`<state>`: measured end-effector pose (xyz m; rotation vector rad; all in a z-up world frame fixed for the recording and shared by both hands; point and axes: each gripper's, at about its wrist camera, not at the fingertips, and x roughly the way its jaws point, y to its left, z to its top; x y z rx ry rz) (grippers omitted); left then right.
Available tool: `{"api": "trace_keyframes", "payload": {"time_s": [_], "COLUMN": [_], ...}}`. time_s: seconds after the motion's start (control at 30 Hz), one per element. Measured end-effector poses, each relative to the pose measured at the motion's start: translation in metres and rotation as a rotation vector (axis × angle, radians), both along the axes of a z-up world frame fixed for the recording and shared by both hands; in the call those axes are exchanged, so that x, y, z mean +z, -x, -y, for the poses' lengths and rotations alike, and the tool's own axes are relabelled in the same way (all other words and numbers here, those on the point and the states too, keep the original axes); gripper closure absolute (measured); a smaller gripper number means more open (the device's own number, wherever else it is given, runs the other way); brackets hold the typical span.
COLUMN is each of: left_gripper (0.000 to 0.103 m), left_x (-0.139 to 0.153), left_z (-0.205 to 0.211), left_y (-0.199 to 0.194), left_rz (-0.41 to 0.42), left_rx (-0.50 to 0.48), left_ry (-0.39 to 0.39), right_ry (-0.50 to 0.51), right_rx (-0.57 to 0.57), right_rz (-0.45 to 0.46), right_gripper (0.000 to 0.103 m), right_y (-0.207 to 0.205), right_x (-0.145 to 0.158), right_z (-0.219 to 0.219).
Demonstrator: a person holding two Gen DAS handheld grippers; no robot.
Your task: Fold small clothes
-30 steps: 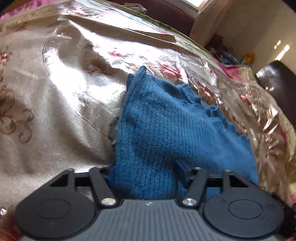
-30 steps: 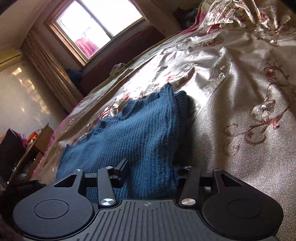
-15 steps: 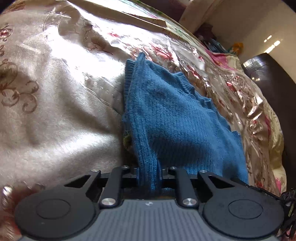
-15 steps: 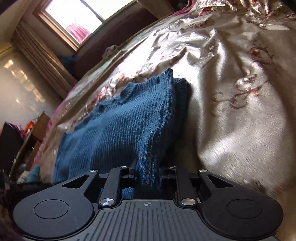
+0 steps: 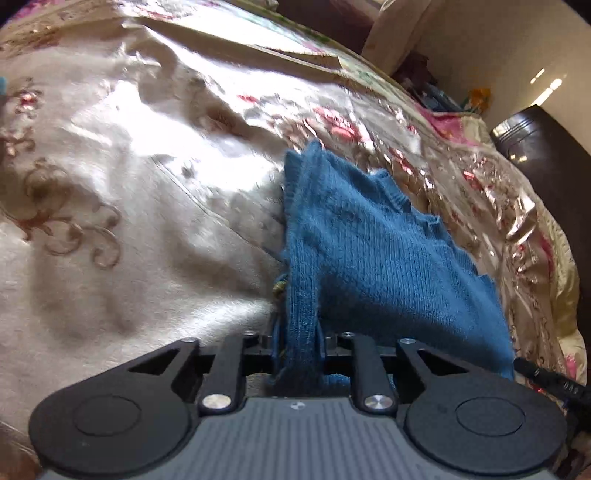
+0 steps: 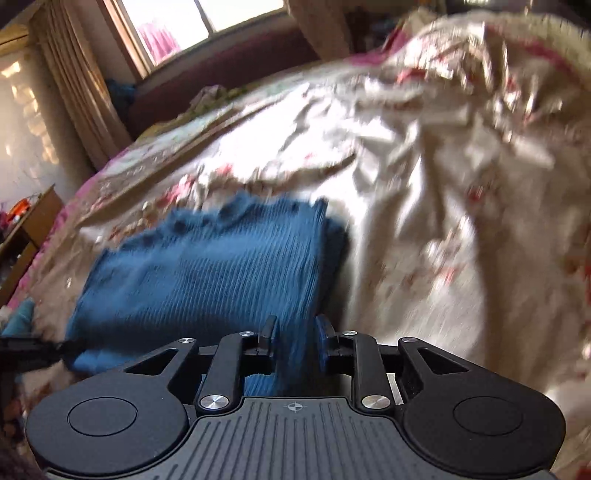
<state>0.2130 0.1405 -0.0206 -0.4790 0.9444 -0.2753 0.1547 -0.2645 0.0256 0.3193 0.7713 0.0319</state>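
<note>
A blue knit garment (image 5: 373,251) lies on a shiny floral bedspread (image 5: 122,206). My left gripper (image 5: 298,341) is shut on the garment's near left edge, and the pinched cloth rises in a ridge between the jaws. In the right wrist view the same garment (image 6: 207,273) stretches away to the left. My right gripper (image 6: 294,332) is shut on its near right edge, with cloth bunched between the jaws. The pinched corners are lifted off the bedspread. The right wrist view is blurred by motion.
The bedspread (image 6: 443,206) is creased and covers the whole bed. A window (image 6: 207,26) and curtain (image 6: 74,81) stand beyond the bed. A wooden table (image 6: 26,221) is at the left. A dark cabinet (image 5: 543,155) stands at the bed's right side.
Both grippers closed from open onto the garment's near edge a second ago. Since then they have lifted the pinched corners and both views have swung, with the right one moving fast.
</note>
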Motion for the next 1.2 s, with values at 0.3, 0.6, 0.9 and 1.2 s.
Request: {"api": "trace_keyframes", "payload": {"time_s": [0.3,0.6,0.9,1.2], "left_gripper": [0.075,0.075,0.070,0.063], "left_x": [0.015,0.007,0.011,0.006], "left_z": [0.011,0.015,-0.010,-0.011], "left_y": [-0.026,-0.036,-0.009,0.039], "left_rz": [0.069,0.090,0.082,0.086], "left_rx": [0.004,0.035,0.145,0.192], "left_ry": [-0.002,-0.014,0.013,0.083], "right_ry": [0.008,0.034,0.147,0.214], "right_rx": [-0.051,-0.121,-0.119,0.012], "right_rz": [-0.026,0.014,-0.034,0.036], "right_gripper": [0.075,0.098,0.088,0.080], "right_y": [-0.074,-0.075,-0.076,-0.083], "right_x": [-0.014,-0.009,-0.009,0.042], "right_z": [-0.004,0.011,0.002,-0.057]}}
